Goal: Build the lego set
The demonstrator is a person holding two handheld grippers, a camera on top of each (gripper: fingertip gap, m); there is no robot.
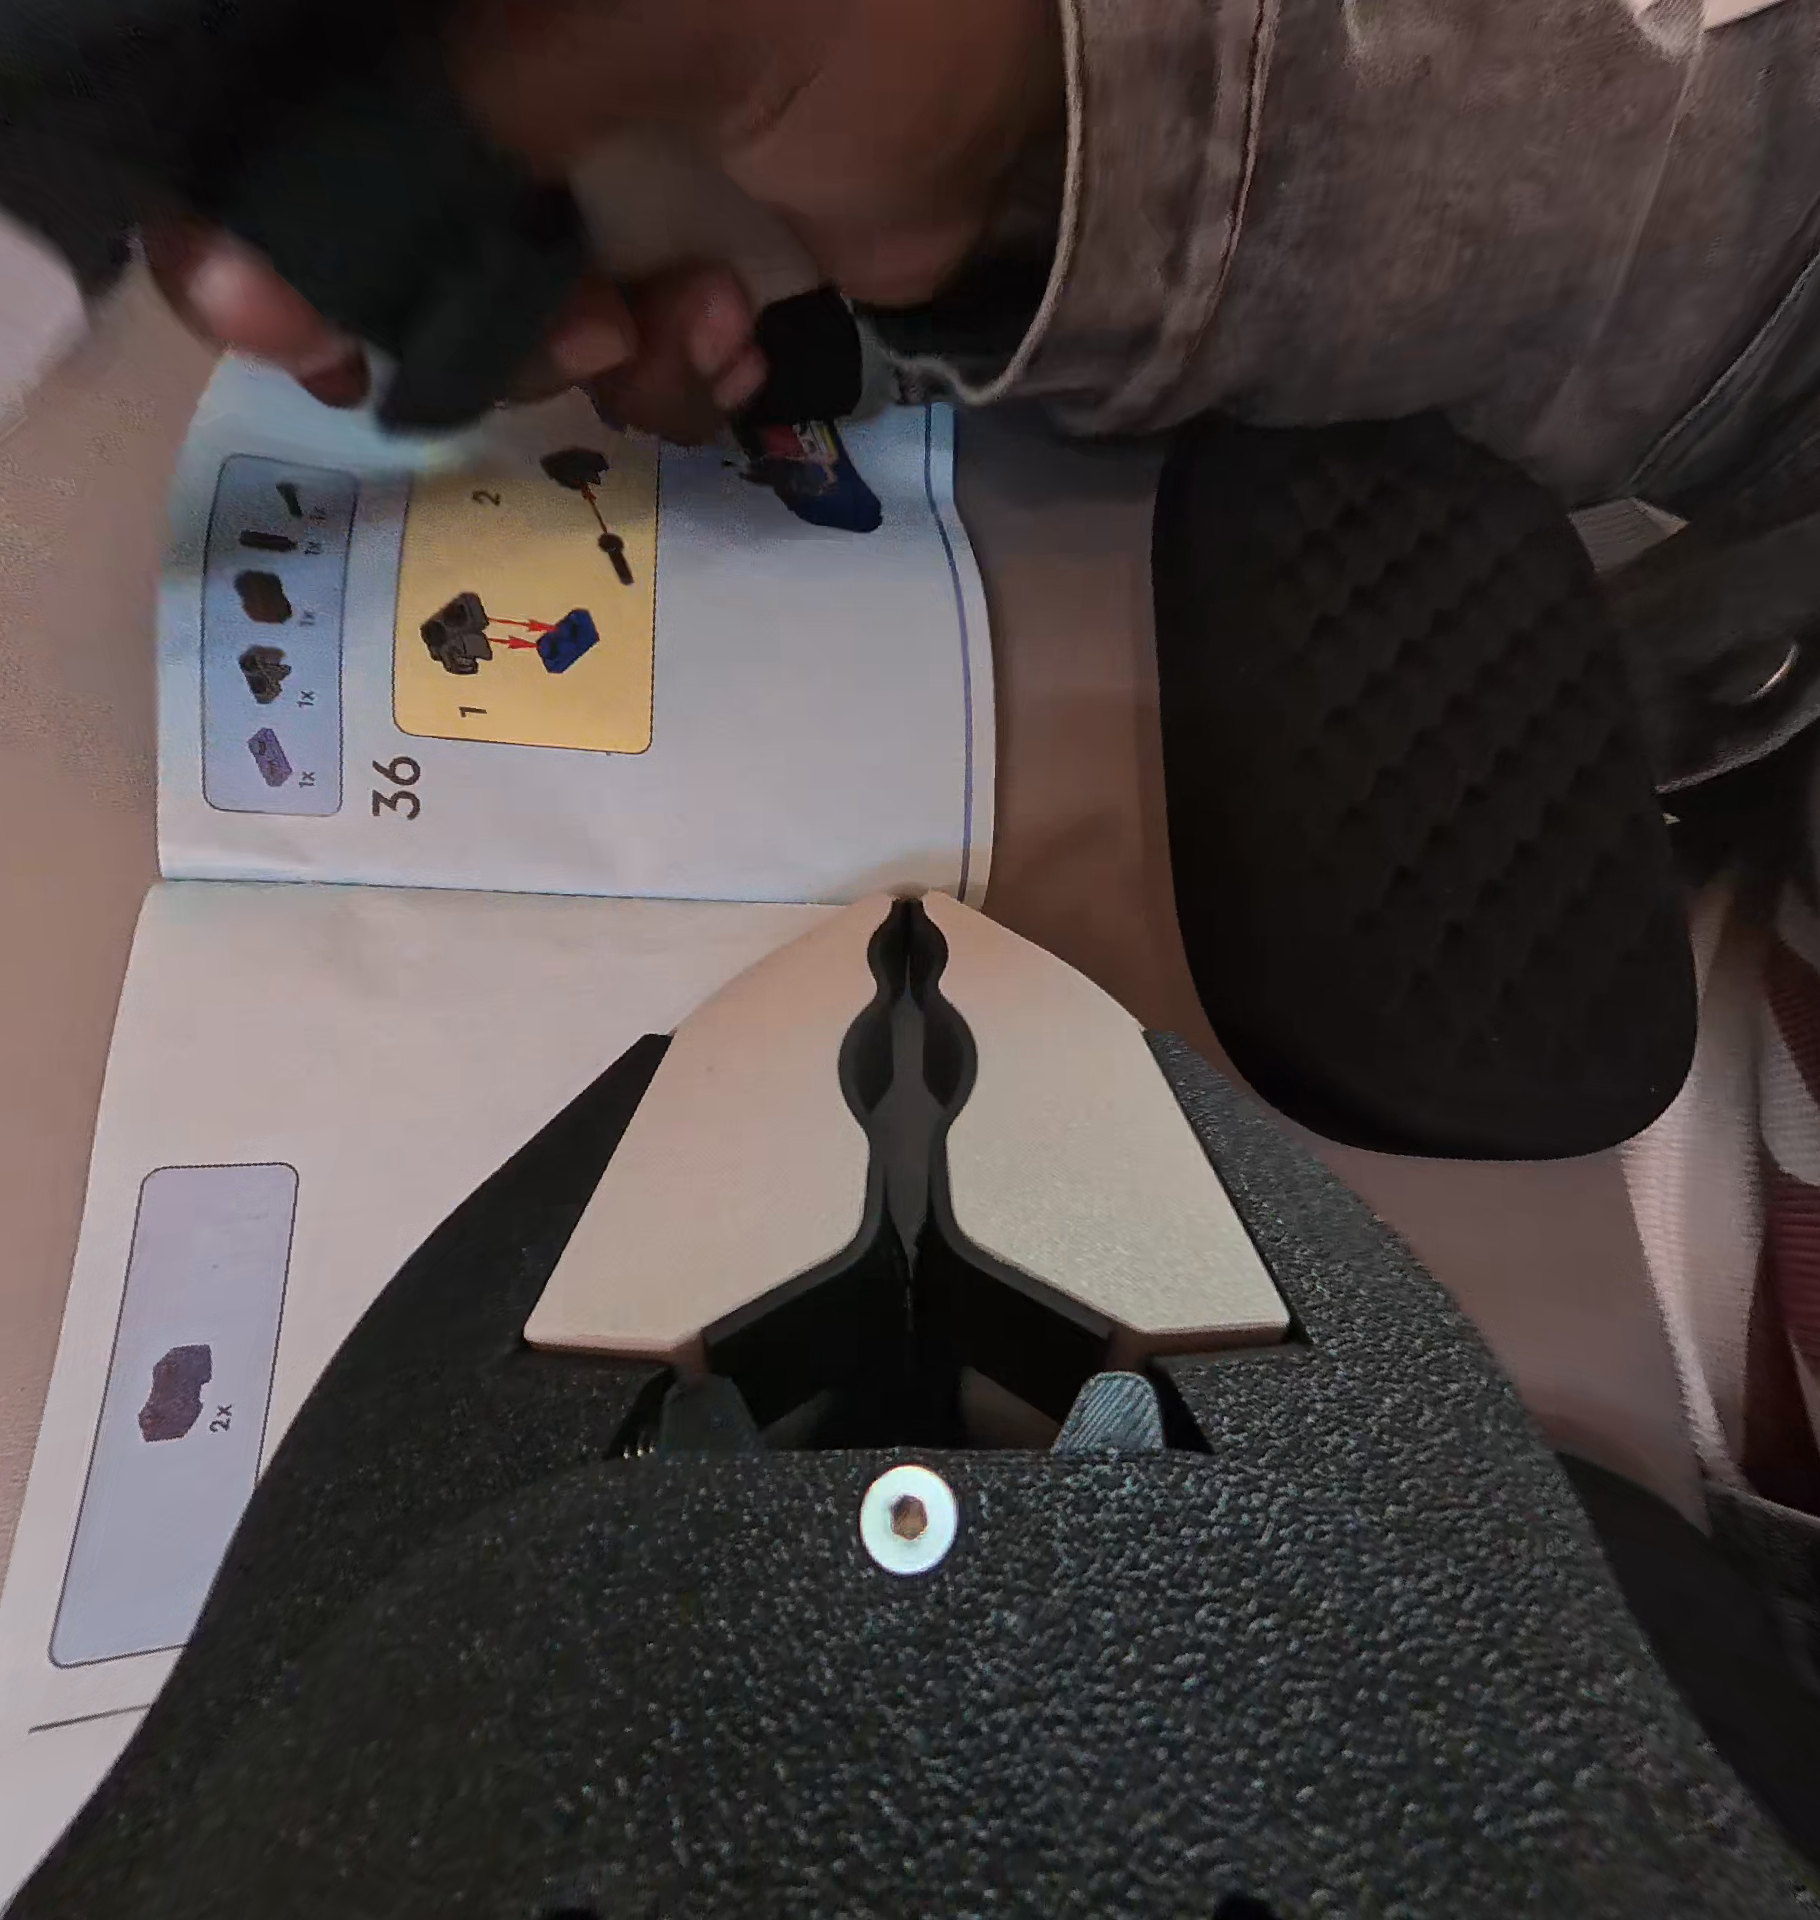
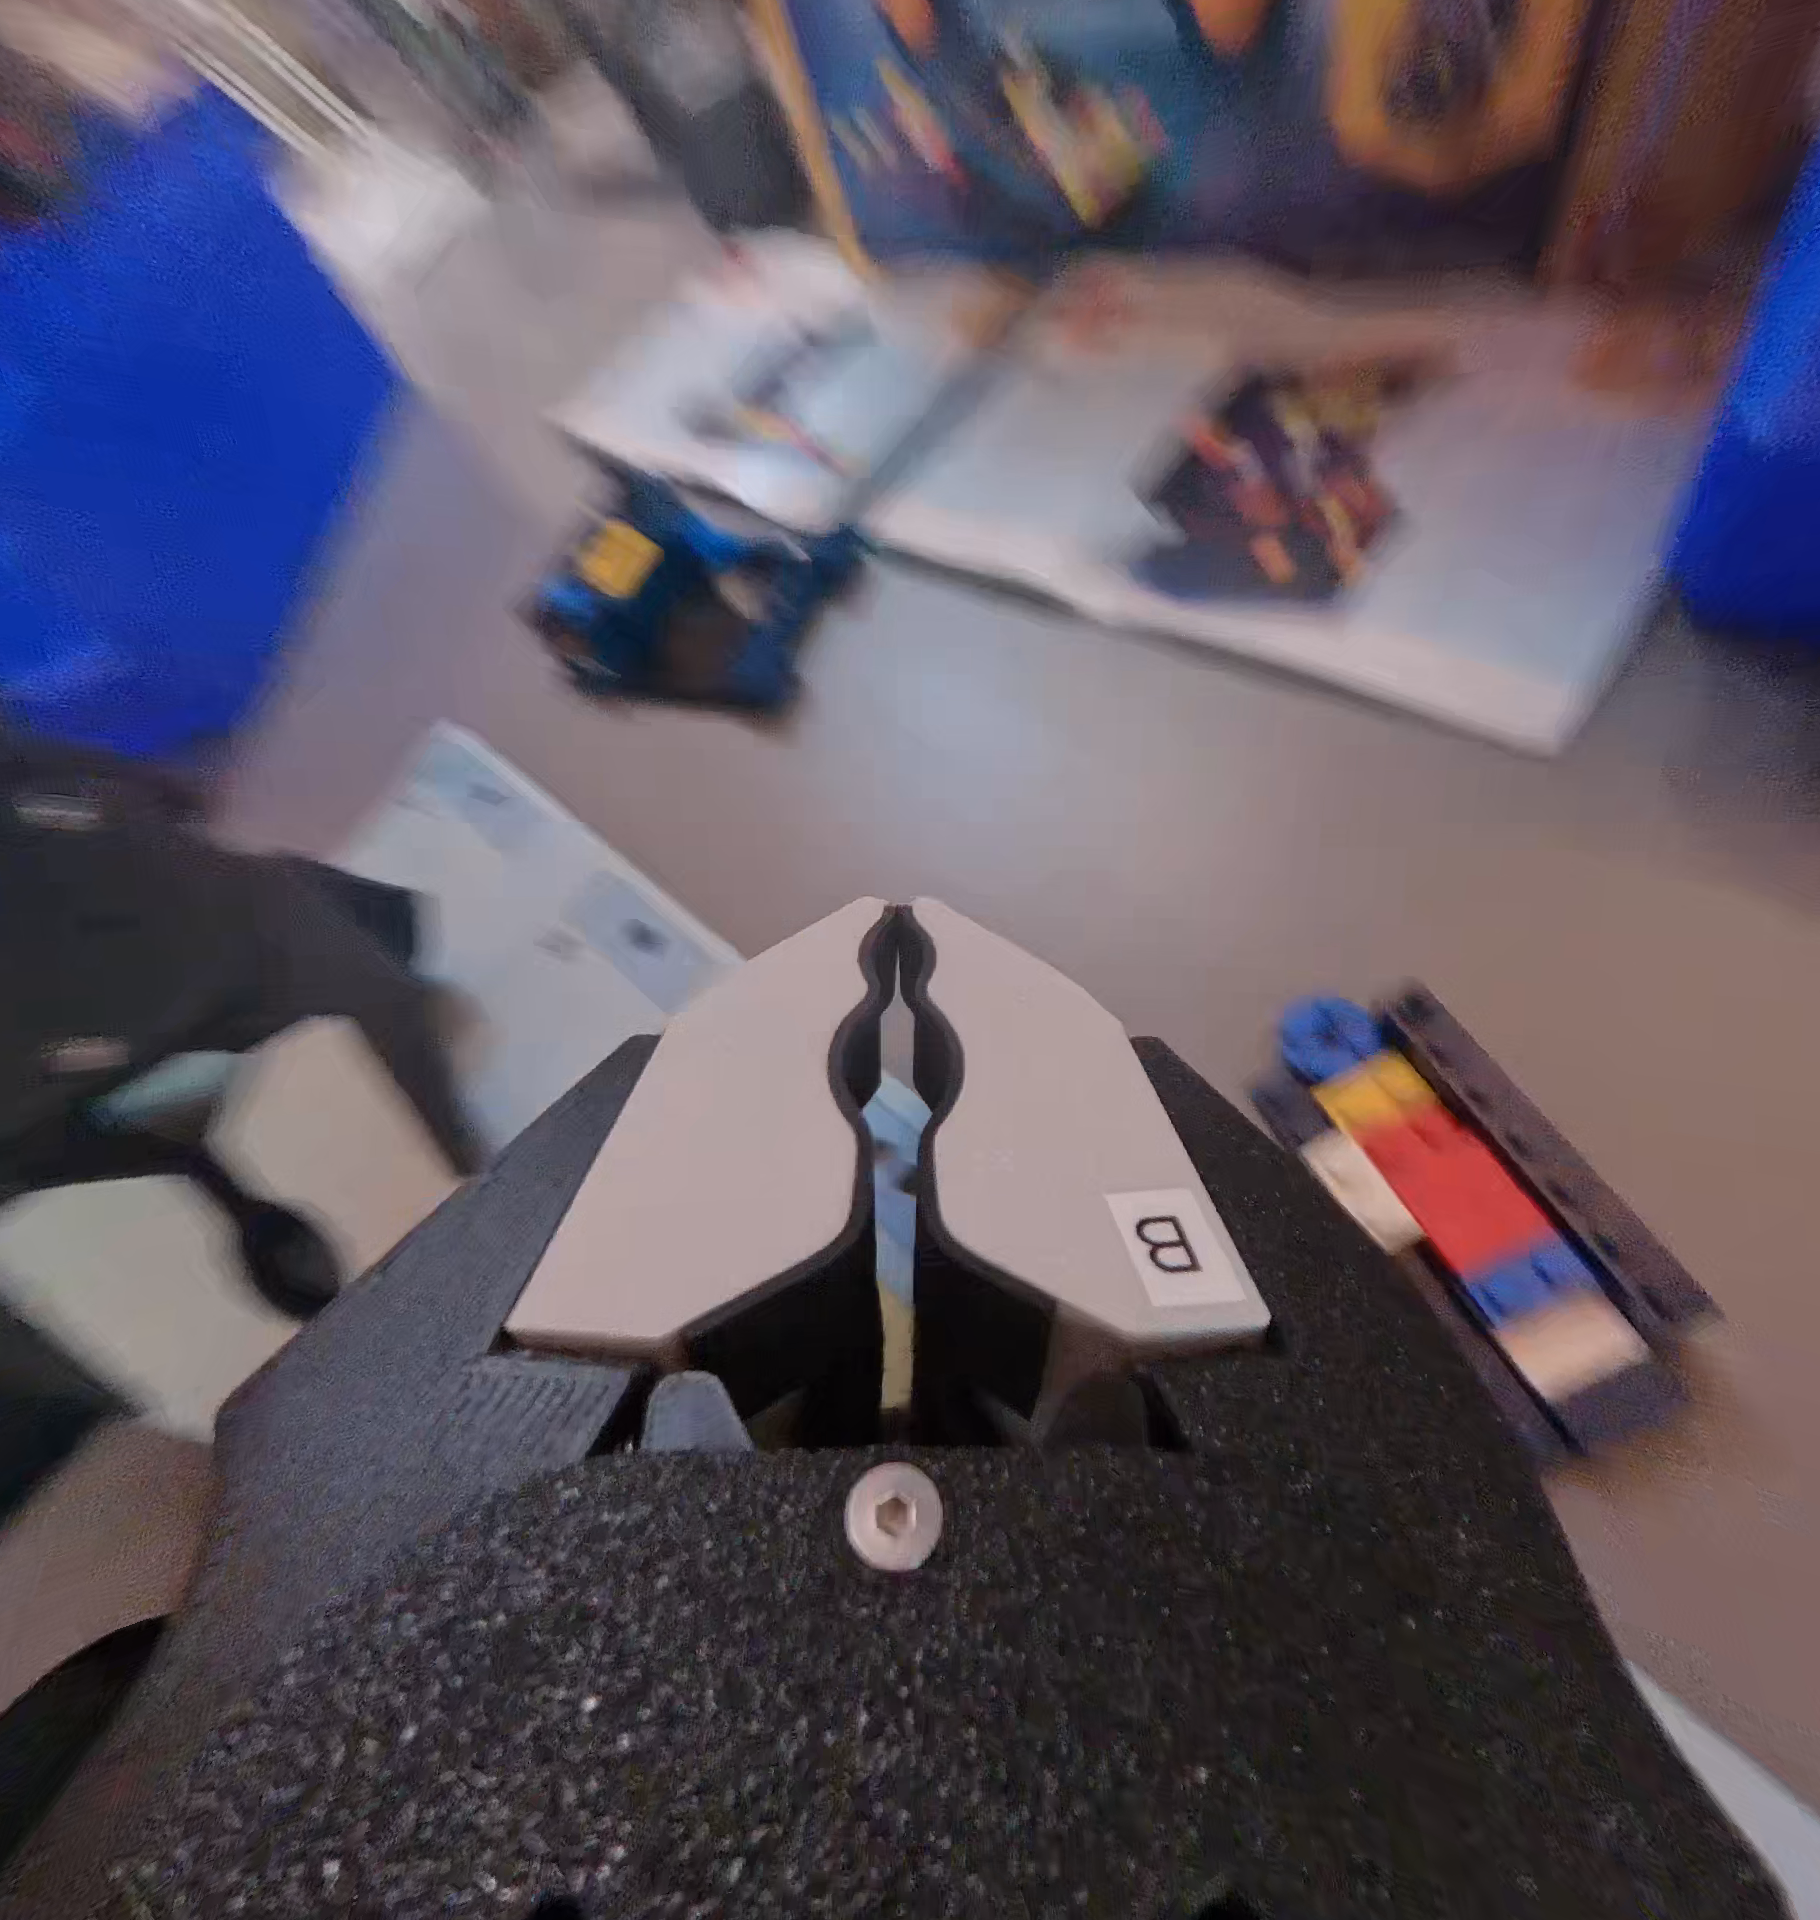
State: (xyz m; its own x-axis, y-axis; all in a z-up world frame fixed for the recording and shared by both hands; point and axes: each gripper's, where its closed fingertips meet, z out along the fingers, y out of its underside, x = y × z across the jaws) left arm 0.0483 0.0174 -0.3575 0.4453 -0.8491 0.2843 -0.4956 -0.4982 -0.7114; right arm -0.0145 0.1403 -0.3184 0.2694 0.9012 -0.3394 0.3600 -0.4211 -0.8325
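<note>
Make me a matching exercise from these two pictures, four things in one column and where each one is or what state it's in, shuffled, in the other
Things:
1. left claw
2. toy-brick strip
3. blue brick vehicle
4. black cushioned pad

Places or states:
A. lies on the table to the right of the right claw
B. shut, tips over the fold of the open instruction booklet
C. stands beside a farther open booklet
D. lies past the booklet's right edge, by a person's sleeve

Pairs: 1-B, 2-A, 3-C, 4-D
</note>
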